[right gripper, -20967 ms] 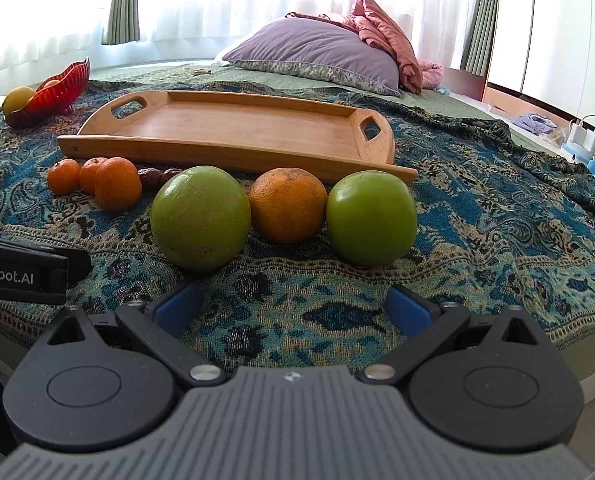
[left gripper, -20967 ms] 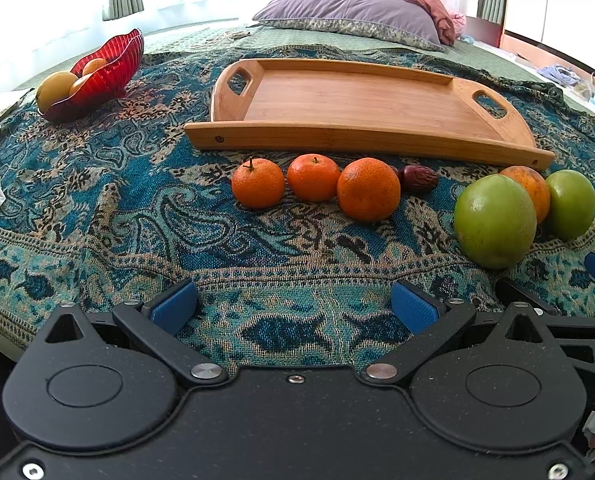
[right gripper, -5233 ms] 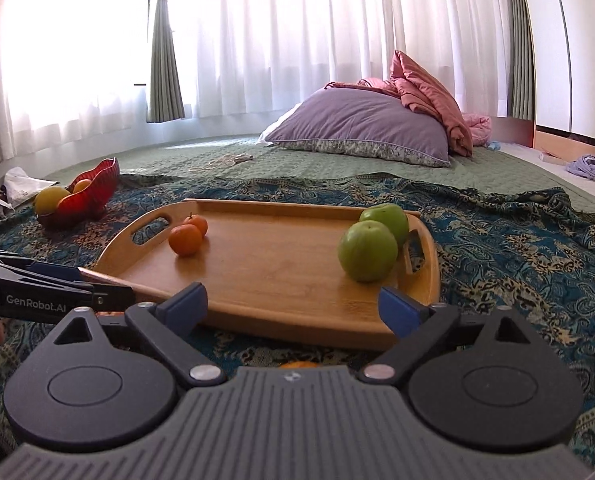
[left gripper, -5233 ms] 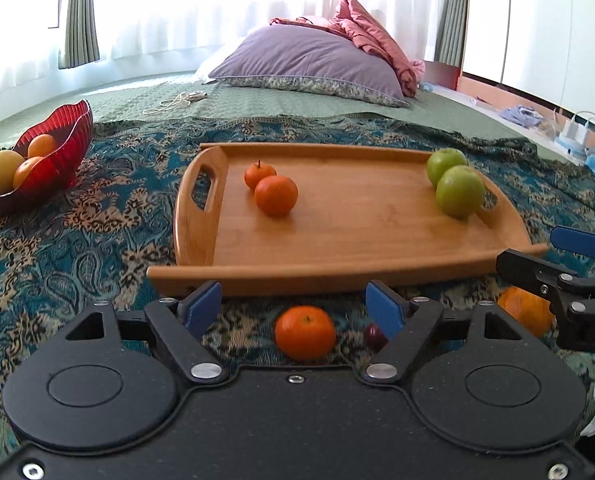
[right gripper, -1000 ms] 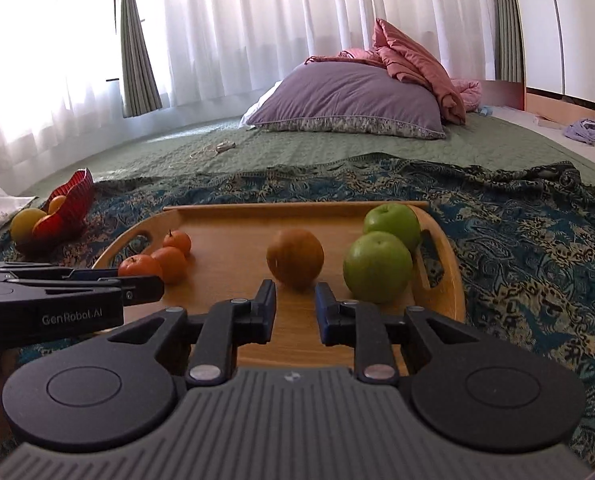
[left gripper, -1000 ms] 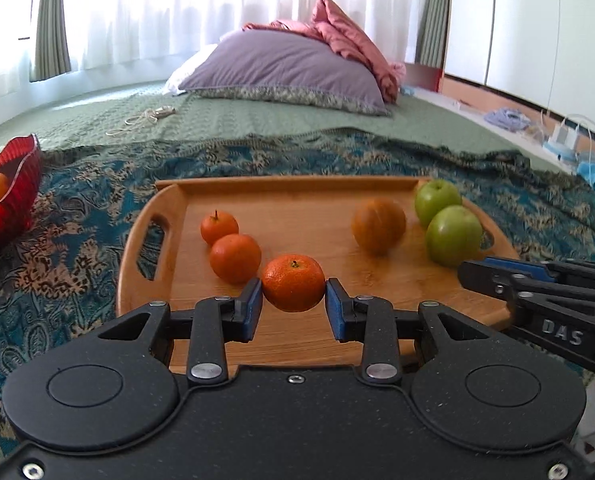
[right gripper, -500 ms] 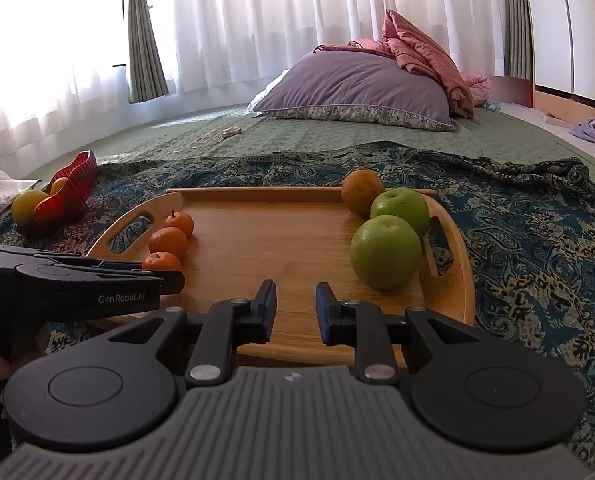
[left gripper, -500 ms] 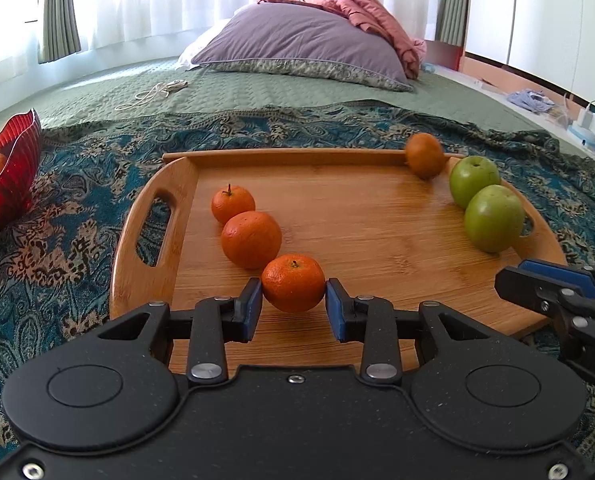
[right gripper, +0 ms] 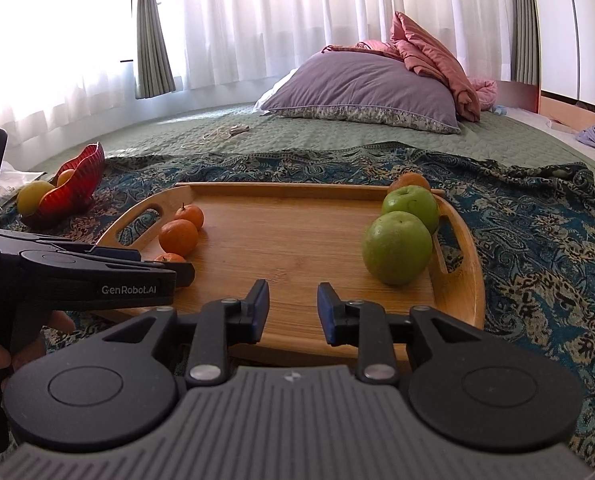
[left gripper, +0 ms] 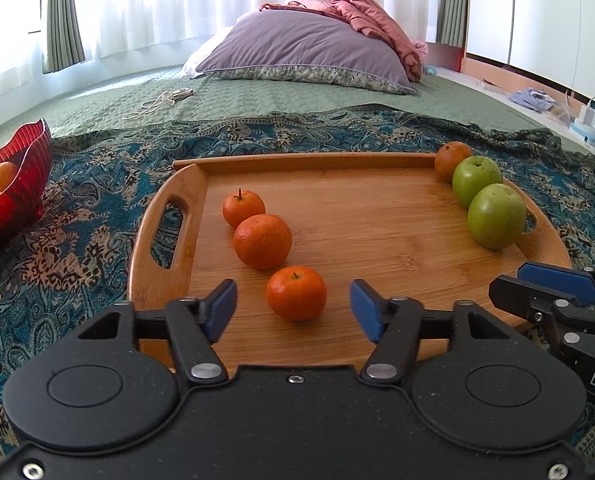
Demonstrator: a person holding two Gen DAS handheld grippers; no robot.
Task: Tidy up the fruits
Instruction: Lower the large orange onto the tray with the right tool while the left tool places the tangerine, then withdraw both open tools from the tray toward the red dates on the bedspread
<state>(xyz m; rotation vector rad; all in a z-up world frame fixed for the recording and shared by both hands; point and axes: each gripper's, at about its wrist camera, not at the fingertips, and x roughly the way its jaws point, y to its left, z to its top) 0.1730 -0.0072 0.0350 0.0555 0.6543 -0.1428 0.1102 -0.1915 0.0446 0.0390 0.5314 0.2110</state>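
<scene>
One mandarin [left gripper: 296, 298] rests untouched between the opening left gripper [left gripper: 293, 312] pads.

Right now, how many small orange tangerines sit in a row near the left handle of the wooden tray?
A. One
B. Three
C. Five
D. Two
B: three small orange tangerines line up beside the left handle of the wooden tray, the nearest one lying free between the opening jaws of the left gripper.

White curtains [right gripper: 297, 20] glow with daylight behind a purple pillow [left gripper: 309, 52] on the green quilted bedspread [left gripper: 257, 100].
</scene>
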